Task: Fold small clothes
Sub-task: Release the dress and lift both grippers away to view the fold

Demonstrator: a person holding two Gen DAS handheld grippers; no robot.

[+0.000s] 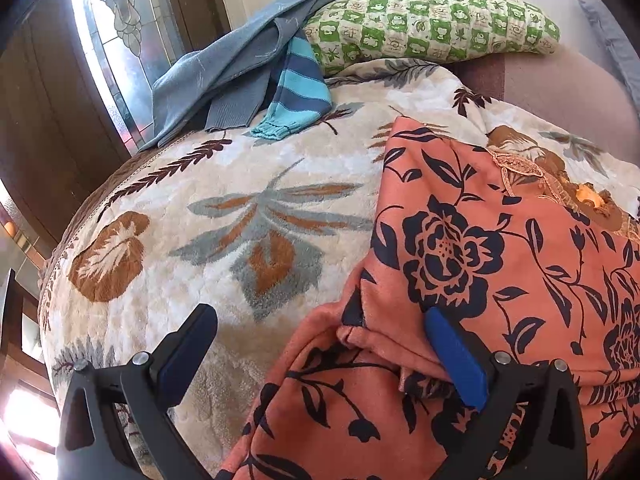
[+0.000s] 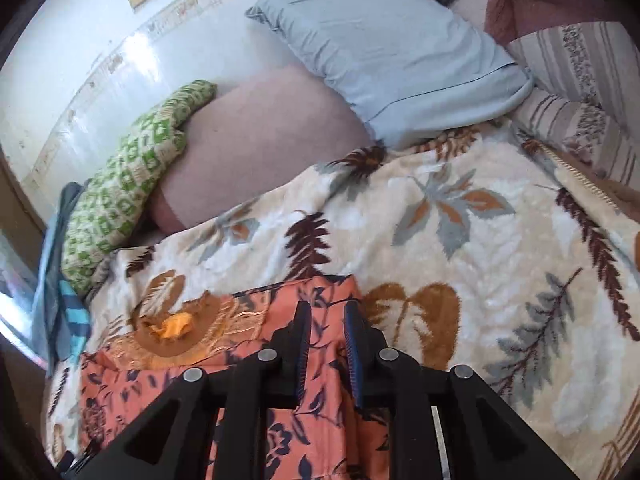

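Note:
An orange garment with dark blue flowers (image 1: pixel 500 264) lies on a cream leaf-patterned blanket (image 1: pixel 224 216), with an embroidered neckline (image 1: pixel 532 176) toward the far right. My left gripper (image 1: pixel 320 324) is open wide over the garment's folded left edge; its right finger (image 1: pixel 452 352) rests on the cloth. In the right wrist view the same garment (image 2: pixel 256 360) lies below my right gripper (image 2: pixel 327 308), whose jaws are nearly together with a fold of orange cloth between them.
A heap of blue-grey clothes and a turquoise striped piece (image 1: pixel 248 68) lies at the blanket's far left. A green checked pillow (image 1: pixel 432 24), a light blue pillow (image 2: pixel 396 52) and a striped cushion (image 2: pixel 576 92) line the wall. The bed edge (image 1: pixel 60 248) drops off at left.

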